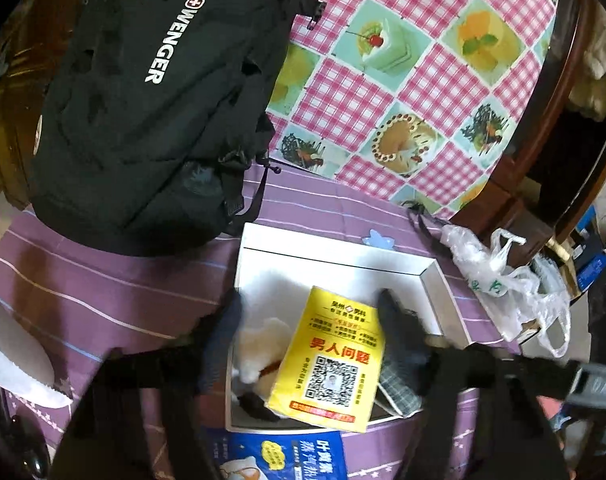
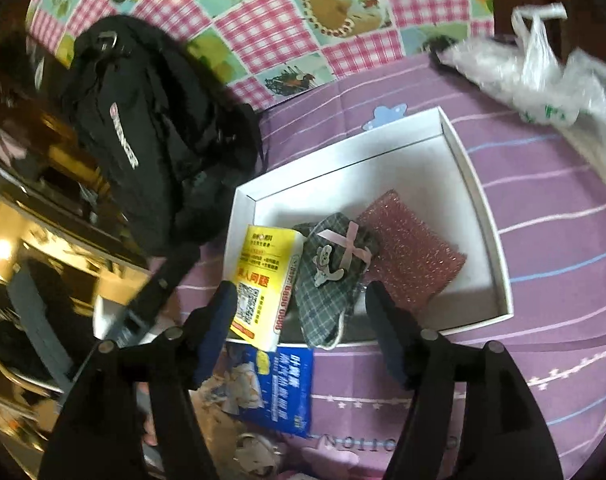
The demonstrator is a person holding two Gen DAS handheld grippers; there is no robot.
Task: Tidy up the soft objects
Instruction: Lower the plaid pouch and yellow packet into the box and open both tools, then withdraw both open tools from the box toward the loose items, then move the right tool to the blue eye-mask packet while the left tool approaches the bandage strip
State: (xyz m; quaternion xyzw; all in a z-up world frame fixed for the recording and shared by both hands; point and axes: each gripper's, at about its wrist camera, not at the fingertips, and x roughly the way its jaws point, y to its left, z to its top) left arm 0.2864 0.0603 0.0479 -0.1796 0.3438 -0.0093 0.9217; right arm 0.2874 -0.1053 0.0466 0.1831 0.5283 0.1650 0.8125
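A white open box (image 1: 343, 258) sits on the purple striped cloth. Inside it lie a yellow tissue pack (image 1: 335, 360), a white plush piece (image 1: 259, 344) and a grey plaid pouch (image 1: 399, 392). My left gripper (image 1: 311, 304) hovers over the pack, jaws apart, with a gap between its left finger and the pack. In the right wrist view the box (image 2: 479, 200) also holds a pink glittery sponge (image 2: 411, 256) beside the plaid pouch (image 2: 327, 280) with its pink bow. The yellow pack (image 2: 259, 268) leans over the box's near wall. My right gripper (image 2: 299, 292) is open above the pouch and grips nothing.
A black backpack (image 1: 151, 100) lies left of the box, partly on the pink checked tablecloth (image 1: 423, 60). A crumpled clear plastic bag (image 1: 503, 288) lies to the right. A blue packet (image 2: 279, 388) sits just in front of the box. The table's dark wooden edge runs along the right.
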